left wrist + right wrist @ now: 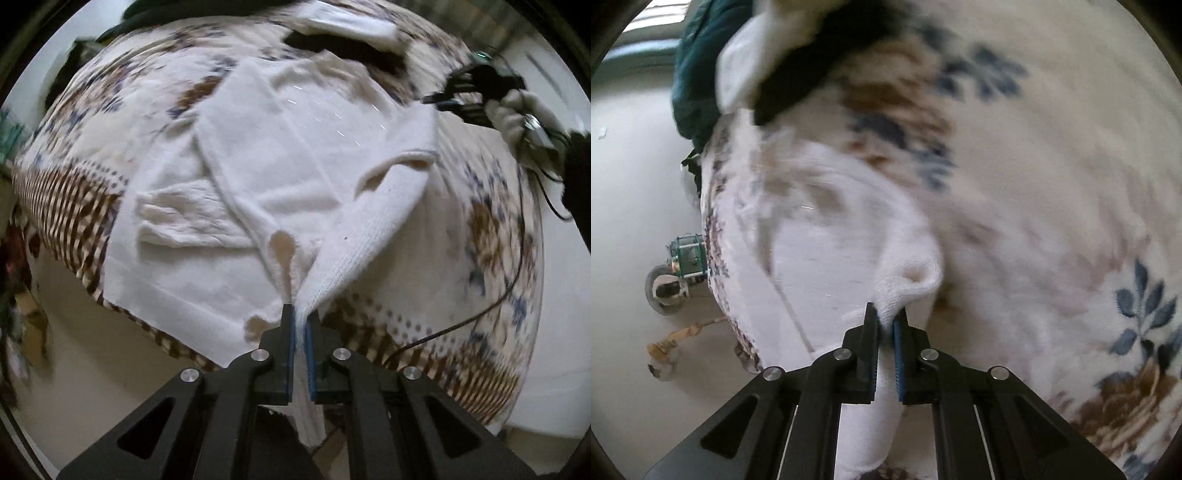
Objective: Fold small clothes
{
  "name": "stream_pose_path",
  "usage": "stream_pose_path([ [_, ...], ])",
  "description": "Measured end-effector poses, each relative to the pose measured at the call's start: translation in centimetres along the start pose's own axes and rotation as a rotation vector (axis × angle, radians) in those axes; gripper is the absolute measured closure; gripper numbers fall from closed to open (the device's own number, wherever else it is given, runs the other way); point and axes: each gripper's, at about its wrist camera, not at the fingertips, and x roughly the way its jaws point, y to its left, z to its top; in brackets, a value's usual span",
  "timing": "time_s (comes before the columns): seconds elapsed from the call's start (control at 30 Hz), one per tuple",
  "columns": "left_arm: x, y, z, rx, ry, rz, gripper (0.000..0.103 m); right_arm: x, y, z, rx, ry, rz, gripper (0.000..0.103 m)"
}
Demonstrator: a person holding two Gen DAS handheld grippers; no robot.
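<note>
A small white knit sweater (295, 158) lies spread on a floral blanket (491, 236). My left gripper (300, 317) is shut on the sweater's near edge, and the knit runs up between the blue pads. One sleeve (181, 218) lies folded across at the left. My right gripper (886, 314) is shut on another white knit edge of the sweater (849, 236), pinched between its pads. The right gripper also shows in the left wrist view (454, 96) at the upper right, held by a gloved hand. The right wrist view is blurred.
A white cloth (173, 280) lies under the sweater at the blanket's near edge. Black and white garments (347, 33) lie at the far side, with a dark green one (694, 85). A black cable (480, 310) crosses the right. Small objects stand on the floor (679, 266).
</note>
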Motion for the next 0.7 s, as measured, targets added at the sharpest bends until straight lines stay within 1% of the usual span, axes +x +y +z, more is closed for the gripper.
stream_pose_path([
  [0.1, -0.3, 3.9, 1.4, -0.076, -0.009, -0.042, 0.1, -1.7, 6.4, 0.9, -0.056, -0.047, -0.033, 0.096],
  [0.17, -0.5, 7.2, 2.5, -0.135, -0.011, -0.074, 0.1, -2.0, 9.8, 1.2, -0.085, -0.055, -0.054, 0.097],
  [0.2, -0.4, 8.2, 2.8, -0.151, -0.01, -0.082, 0.1, -1.5, 12.2, 1.5, -0.102, -0.058, -0.076, 0.097],
  [0.23, -0.3, 10.1, 3.4, -0.179, -0.007, -0.098, 0.1, -1.2, 14.0, 1.8, -0.112, -0.058, -0.094, 0.097],
  [0.3, -0.1, 12.4, 4.3, -0.226, -0.001, -0.118, 0.1, 0.6, 17.8, 2.6, -0.127, -0.052, -0.141, 0.097],
  [0.4, 0.9, 17.3, 5.7, -0.305, 0.011, -0.147, 0.1, 5.2, 22.9, 4.4, -0.136, -0.04, -0.232, 0.097],
  [0.47, 2.1, 20.0, 6.5, -0.332, 0.014, -0.152, 0.1, 8.6, 25.3, 5.3, -0.138, -0.026, -0.283, 0.097],
  [0.6, 5.2, 23.8, 6.9, -0.372, 0.048, -0.169, 0.1, 16.5, 29.3, 6.3, -0.179, 0.013, -0.398, 0.097],
  [0.7, 7.8, 26.3, 6.5, -0.41, 0.102, -0.206, 0.1, 21.2, 31.2, 6.2, -0.21, 0.036, -0.469, 0.097],
])
